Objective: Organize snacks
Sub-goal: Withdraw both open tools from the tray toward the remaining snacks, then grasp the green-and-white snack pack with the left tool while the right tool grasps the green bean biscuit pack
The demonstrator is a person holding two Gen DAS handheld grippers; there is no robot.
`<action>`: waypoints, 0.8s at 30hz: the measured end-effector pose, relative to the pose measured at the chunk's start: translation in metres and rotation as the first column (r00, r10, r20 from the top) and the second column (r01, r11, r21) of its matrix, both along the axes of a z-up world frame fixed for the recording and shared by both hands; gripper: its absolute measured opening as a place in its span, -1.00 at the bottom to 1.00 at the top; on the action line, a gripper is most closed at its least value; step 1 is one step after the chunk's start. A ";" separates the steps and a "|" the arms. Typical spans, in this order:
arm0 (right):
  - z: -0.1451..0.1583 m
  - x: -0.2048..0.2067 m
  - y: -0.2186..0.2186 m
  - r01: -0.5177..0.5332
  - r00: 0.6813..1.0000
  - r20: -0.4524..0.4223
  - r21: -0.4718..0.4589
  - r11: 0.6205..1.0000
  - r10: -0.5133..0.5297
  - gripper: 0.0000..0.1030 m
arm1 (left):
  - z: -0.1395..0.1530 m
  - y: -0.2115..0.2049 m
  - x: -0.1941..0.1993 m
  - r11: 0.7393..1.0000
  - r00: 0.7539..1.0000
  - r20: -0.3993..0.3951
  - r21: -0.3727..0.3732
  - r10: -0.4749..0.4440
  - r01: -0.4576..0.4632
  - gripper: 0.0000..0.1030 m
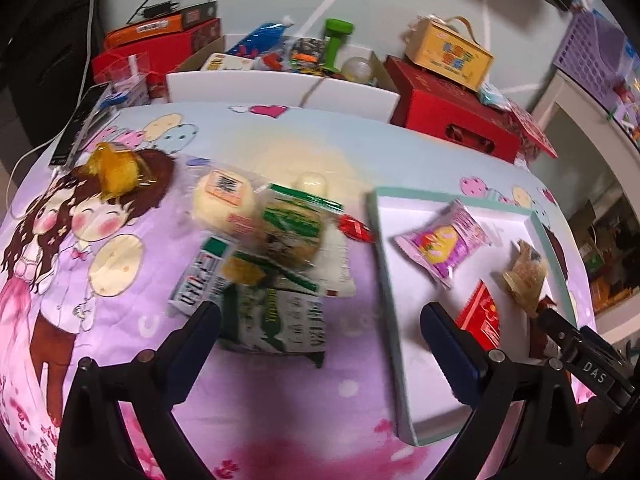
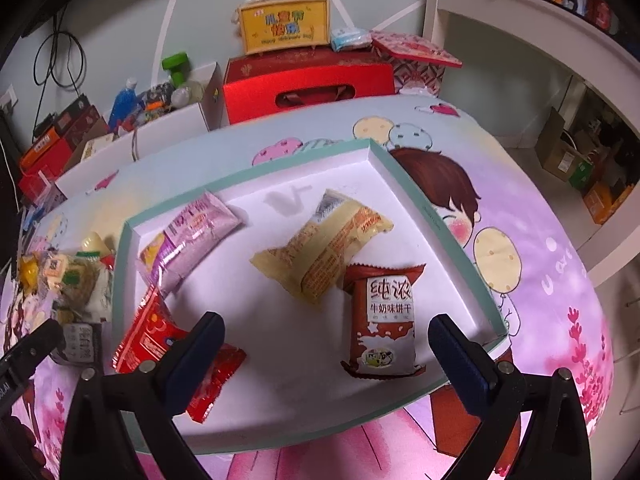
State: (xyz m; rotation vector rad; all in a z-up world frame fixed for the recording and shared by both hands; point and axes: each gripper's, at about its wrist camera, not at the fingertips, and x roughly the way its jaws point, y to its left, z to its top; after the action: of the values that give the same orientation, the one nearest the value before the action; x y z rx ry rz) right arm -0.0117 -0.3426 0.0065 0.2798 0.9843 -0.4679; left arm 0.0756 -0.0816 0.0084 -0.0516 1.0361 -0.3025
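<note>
A white tray with a teal rim (image 2: 432,216) lies on the cartoon tablecloth and shows in the left wrist view (image 1: 384,264) too. In it lie a pink packet (image 2: 192,236), a pale yellow packet (image 2: 324,252), a brown biscuit packet (image 2: 384,320) and a red packet (image 2: 160,340). Left of the tray is a pile of loose snacks (image 1: 272,248), with a green-and-white packet (image 1: 276,316) nearest. My left gripper (image 1: 320,320) is open and empty just above that packet. My right gripper (image 2: 326,334) is open and empty over the tray's near part.
A yellow-wrapped sweet (image 1: 116,168) lies apart at the far left. A small red sweet (image 1: 356,228) sits beside the tray. Behind the table stand a red gift box (image 2: 308,84), a yellow carry box (image 2: 284,24) and an open white box of oddments (image 1: 280,80). A white shelf (image 2: 520,40) is at the right.
</note>
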 end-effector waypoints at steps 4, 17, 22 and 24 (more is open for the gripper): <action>0.010 0.000 0.004 -0.001 0.999 0.051 0.008 1.000 0.000 1.00 | 0.007 0.025 0.007 0.999 0.999 -0.003 -0.010 0.047 -0.047 0.94; 0.021 0.028 0.073 -0.166 0.979 0.126 0.044 0.985 0.160 1.00 | 0.004 0.118 0.023 0.972 0.971 -0.045 -0.011 0.236 -0.236 0.93; 0.018 0.042 0.109 -0.253 0.961 0.127 0.060 0.966 0.243 1.00 | -0.002 0.138 0.025 0.957 0.958 -0.088 -0.075 0.273 -0.280 0.93; 0.015 0.047 0.121 -0.280 0.955 0.125 0.071 0.957 0.270 1.00 | -0.006 0.143 0.026 0.953 0.953 -0.105 -0.085 0.283 -0.292 0.93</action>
State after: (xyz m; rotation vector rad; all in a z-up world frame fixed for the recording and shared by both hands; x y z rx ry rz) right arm 0.0349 -0.2212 0.0216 0.2404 0.9166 -0.1526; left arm 0.1011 0.0615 0.0024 -0.3064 1.0878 -0.0856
